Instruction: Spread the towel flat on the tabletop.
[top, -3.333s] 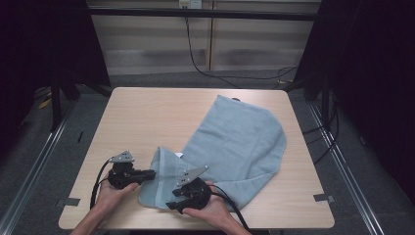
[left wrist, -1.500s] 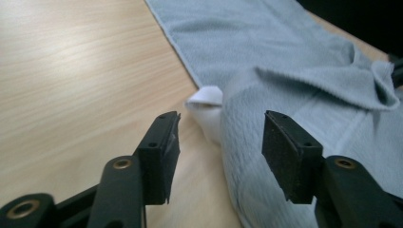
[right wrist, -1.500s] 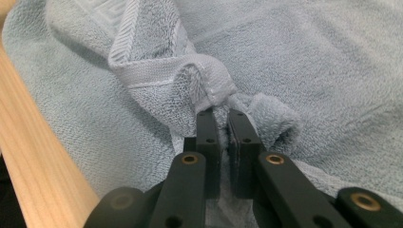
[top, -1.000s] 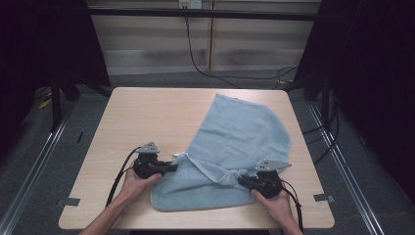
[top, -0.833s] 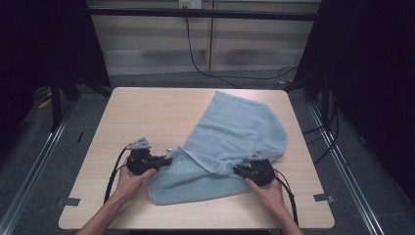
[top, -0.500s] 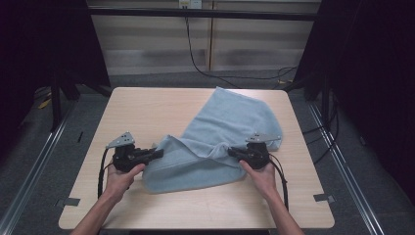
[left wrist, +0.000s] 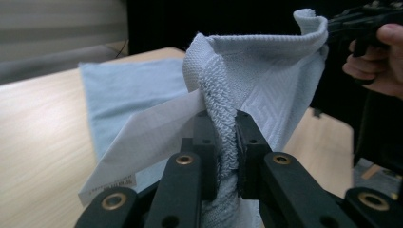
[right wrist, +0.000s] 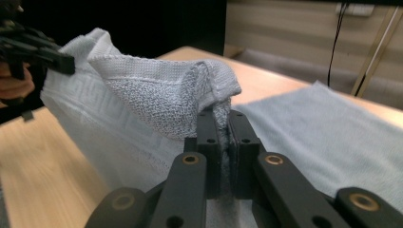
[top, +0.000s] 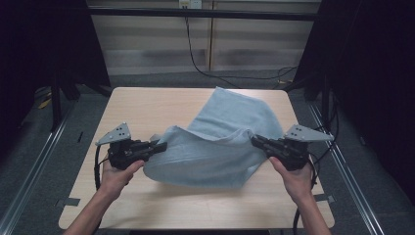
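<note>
A pale blue terry-cloth towel (top: 220,147) hangs stretched above the light wooden tabletop (top: 147,105), its near corners clamped by the left tool (top: 160,145) and right tool (top: 254,141), far end resting on the tabletop.

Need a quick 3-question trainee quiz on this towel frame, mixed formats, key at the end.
1. True or false: both grippers are shut on the towel.
2. Which part of the towel lies flat on the table? A) the far end B) the near edge C) none of it
3. Fill in: in the left gripper view, a white ____ hangs from the towel beside the left gripper.

Key
1. True. The left gripper pinches a bunched edge, and the right gripper pinches a thin hem.
2. A. The near edge is raised between the two grippers.
3. Label, the towel's care tag.
</note>
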{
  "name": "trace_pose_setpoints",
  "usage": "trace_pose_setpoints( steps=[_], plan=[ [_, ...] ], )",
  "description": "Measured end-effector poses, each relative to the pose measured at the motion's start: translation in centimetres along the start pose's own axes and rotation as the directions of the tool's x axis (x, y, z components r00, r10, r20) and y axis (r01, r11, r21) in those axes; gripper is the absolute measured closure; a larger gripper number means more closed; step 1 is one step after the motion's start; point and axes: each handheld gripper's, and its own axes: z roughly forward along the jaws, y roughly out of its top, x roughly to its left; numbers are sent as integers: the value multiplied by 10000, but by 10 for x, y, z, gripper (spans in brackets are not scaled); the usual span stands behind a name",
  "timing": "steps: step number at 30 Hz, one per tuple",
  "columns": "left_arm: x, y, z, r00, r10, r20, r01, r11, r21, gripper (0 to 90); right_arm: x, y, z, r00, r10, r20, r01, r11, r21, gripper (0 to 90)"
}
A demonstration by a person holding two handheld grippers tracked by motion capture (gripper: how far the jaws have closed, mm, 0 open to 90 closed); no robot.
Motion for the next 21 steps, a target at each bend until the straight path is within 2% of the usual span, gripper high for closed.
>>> trace_pose_setpoints(
  steps=[2, 3, 4, 5, 6, 7, 8, 9, 10, 11, 12, 13, 14, 17, 18, 20, 21],
  plan=[
    [-9, 2, -3, 9996, 262, 60, -262, 9997, 0, 819, 8, 1, -17, 9999, -107, -124, 103, 9995, -311, 858],
    [-11, 0, -4, 9996, 273, 99, -273, 9996, 25, 819, 8, 1, -17, 9999, -107, -124, 103, 9995, -311, 858],
    [-18, -12, -7, 9993, 301, 233, -306, 9993, 209, 817, 15, -8, -22, 9996, -129, -250, 123, 9997, -227, 858],
    [-18, -12, -7, 9993, 301, 233, -306, 9993, 209, 814, 15, -8, -22, 9996, -129, -250, 123, 9997, -227, 858],
    [-21, -22, -7, 9992, 309, 269, -319, 9988, 377, 806, 23, -27, -26, 9989, -195, -422, 201, 9997, 138, 857],
    [-23, -47, -6, 9987, 470, 218, -491, 9928, 1090, 795, 28, -40, -28, 9985, -195, -514, 208, 9994, 261, 857],
    [-23, -47, -6, 9987, 470, 218, -491, 9928, 1090, 795, 28, -40, -28, 9985, -195, -514, 208, 9994, 261, 857],
    [-23, -61, -5, 9991, 333, 271, -366, 9905, 1327, 796, 36, -69, -29, 9969, 4, -788, 35, 9987, 502, 856],
    [-24, -87, -2, 9992, -3, 399, -75, 9811, 1936, 800, 41, -83, -29, 9966, 68, -815, -5, 9970, 771, 856],
    [-26, -98, -1, 9992, -8, 411, -91, 9706, 2404, 801, 46, -96, -29, 9963, 140, -852, -46, 9939, 1102, 856],
    [-26, -98, -1, 9992, -8, 411, -91, 9706, 2404, 801, 46, -96, -29, 9963, 140, -852, -46, 9939, 1102, 856],
    [-30, -106, -1, 9986, -33, 530, -115, 9611, 2761, 801, 50, -108, -28, 9949, 220, -983, -81, 9901, 1398, 856],
    [-35, -113, -4, 9974, -42, 725, -174, 9556, 2941, 801, 54, -119, -28, 9942, 228, -1048, -47, 9855, 1698, 855],
    [-45, -123, -11, 9929, -52, 1190, -335, 9465, 3210, 789, 67, -143, -34, 9875, 515, -1490, -149, 9715, 2366, 829],
    [-49, -124, -14, 9913, -55, 1316, -376, 9460, 3221, 777, 69, -144, -37, 9870, 532, -1518, -163, 9720, 2346, 804],
    [-54, -124, -20, 9885, -97, 1509, -380, 9499, 3103, 734, 71, -141, -45, 9837, 660, -1675, -291, 9765, 2136, 718],
    [-55, -124, -24, 9875, -70, 1573, -413, 9524, 3020, 734, 71, -141, -45, 9837, 660, -1675, -291, 9765, 2136, 718]
  ],
)
